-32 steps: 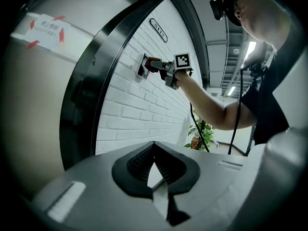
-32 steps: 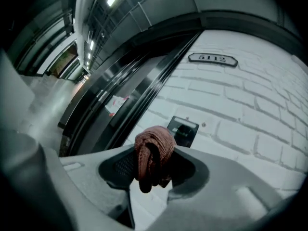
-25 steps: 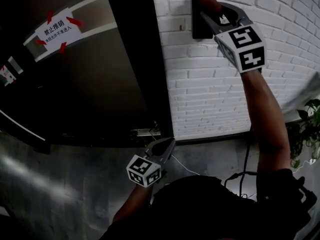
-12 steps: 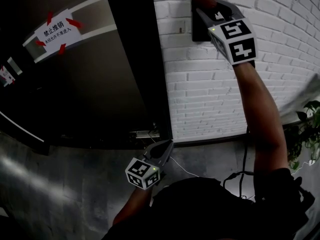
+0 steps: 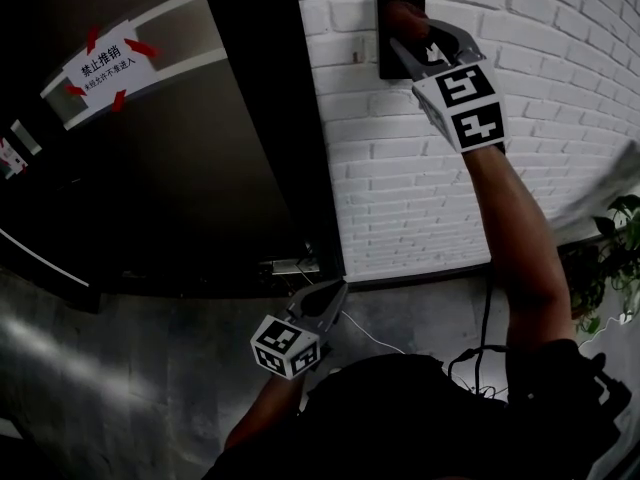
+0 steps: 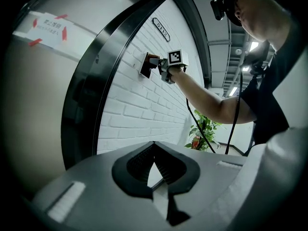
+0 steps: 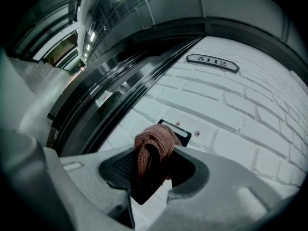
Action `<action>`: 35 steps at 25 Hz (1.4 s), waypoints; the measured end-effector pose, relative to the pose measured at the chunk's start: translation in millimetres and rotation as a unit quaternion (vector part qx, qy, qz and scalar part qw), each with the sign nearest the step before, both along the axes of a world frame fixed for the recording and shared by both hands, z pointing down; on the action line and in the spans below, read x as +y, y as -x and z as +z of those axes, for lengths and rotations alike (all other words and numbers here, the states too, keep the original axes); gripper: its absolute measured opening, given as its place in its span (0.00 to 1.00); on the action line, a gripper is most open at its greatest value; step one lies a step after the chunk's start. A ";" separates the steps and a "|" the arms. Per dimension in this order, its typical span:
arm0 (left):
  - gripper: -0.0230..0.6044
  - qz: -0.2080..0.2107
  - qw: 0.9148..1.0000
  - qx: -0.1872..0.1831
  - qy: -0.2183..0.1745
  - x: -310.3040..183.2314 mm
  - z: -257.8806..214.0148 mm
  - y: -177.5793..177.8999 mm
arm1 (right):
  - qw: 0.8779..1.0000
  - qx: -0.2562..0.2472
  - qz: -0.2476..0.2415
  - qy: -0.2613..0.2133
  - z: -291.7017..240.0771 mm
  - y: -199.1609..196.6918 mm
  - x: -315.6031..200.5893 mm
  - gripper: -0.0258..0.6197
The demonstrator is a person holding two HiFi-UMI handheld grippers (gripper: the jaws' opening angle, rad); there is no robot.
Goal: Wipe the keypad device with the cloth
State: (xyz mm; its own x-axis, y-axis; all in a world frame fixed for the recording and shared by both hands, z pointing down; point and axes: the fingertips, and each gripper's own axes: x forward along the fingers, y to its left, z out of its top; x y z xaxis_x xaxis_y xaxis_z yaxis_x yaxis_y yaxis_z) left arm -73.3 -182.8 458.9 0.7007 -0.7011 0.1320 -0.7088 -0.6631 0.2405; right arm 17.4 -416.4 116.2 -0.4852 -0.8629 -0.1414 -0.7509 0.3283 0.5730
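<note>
The keypad device (image 5: 390,28) is a black panel on the white brick wall, also seen in the right gripper view (image 7: 183,133) and far off in the left gripper view (image 6: 145,65). My right gripper (image 5: 410,30) is shut on a reddish-brown cloth (image 7: 153,146) and holds it against the panel's face; the cloth (image 5: 404,16) hides most of the panel. My left gripper (image 5: 332,294) hangs low by the door's foot, jaws together with nothing between them (image 6: 153,170).
A dark door (image 5: 190,168) with a white warning sign (image 5: 105,63) stands left of the wall. A number plate (image 7: 212,63) hangs above the keypad. A potted plant (image 5: 610,258) grows at the right, and a cable (image 5: 375,338) lies on the grey floor.
My right gripper has slid the cloth down and left over the keypad, so the panel's top edge now shows. The left gripper has barely moved.
</note>
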 end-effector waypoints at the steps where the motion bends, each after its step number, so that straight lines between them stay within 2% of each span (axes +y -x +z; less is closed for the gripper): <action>1: 0.06 0.001 1.000 0.000 0.000 -0.1 0.1 -0.7 | 1.000 0.000 0.000 0.001 3.2 -0.2 0.0 0.26; 21: 0.06 0.005 1.000 0.001 0.012 -1.2 -1.6 -3.3 | 0.998 -0.005 -0.011 0.058 72.9 -2.1 0.8 0.26; 35: 0.06 0.009 1.000 0.001 0.013 0.4 -1.1 -3.9 | 0.996 -0.005 -0.015 0.086 101.9 -1.1 2.0 0.26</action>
State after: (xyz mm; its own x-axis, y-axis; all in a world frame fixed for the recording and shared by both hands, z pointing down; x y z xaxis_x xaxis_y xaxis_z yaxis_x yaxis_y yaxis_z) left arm -69.4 -182.5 457.9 0.7132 -0.6849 0.1494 -0.6966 -0.6688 0.2598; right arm 18.5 -414.4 218.1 -0.5099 -0.8603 0.0014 -0.7454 0.4426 0.4985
